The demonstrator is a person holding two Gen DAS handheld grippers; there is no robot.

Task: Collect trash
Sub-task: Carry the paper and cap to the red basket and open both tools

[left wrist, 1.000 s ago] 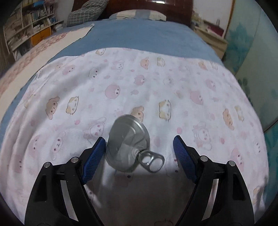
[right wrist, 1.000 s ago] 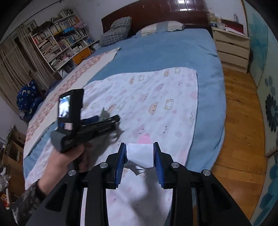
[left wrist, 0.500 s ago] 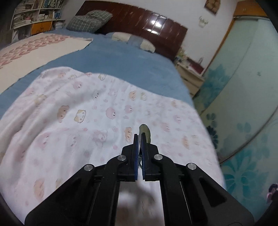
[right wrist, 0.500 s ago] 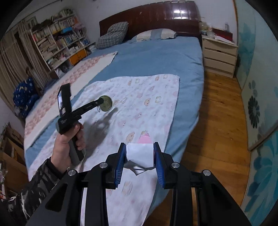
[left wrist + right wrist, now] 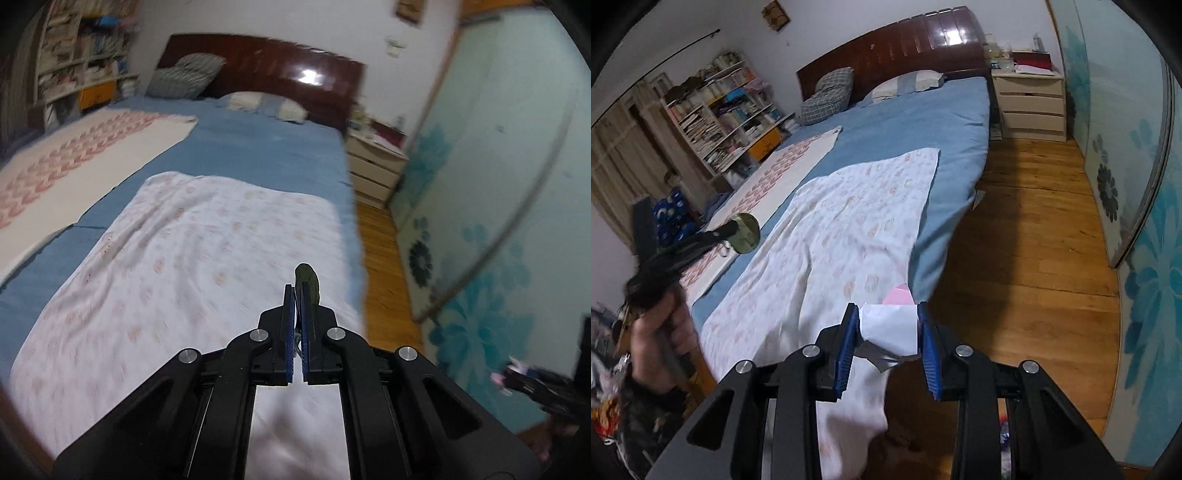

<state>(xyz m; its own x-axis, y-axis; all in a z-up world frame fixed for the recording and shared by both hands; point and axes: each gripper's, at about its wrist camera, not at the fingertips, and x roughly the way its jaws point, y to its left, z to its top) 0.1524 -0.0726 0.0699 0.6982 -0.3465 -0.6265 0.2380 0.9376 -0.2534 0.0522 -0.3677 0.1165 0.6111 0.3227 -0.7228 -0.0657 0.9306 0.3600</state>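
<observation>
Your left gripper (image 5: 298, 291) has its blue pads pressed together on the can lid (image 5: 309, 282), which stands on edge between them and pokes out past the tips. In the right wrist view you see the same lid (image 5: 746, 233) face-on at the end of that gripper, held in the air above the left side of the bed, with your left hand (image 5: 661, 325) around the handle below.

Your right gripper (image 5: 888, 325) is clamped on a crumpled white paper (image 5: 892, 328); its pads press on both sides of the wad, and a grey torn flap hangs below. A pink scrap (image 5: 898, 295) shows just beyond the paper, though you cannot tell whether it belongs to the wad or lies on the cloth.

Under both grippers spreads the white printed cloth (image 5: 192, 258), lying over the blue bedsheet (image 5: 916, 118) and hanging over the bed's near right edge. To the right of that edge the wooden floor (image 5: 1034, 240) lies bare up to the blue flowered wardrobe door (image 5: 1137, 184). The nightstand (image 5: 1030, 107) stands at the far end beside the headboard (image 5: 916, 40), and a bookshelf (image 5: 727, 110) lines the far left wall.
</observation>
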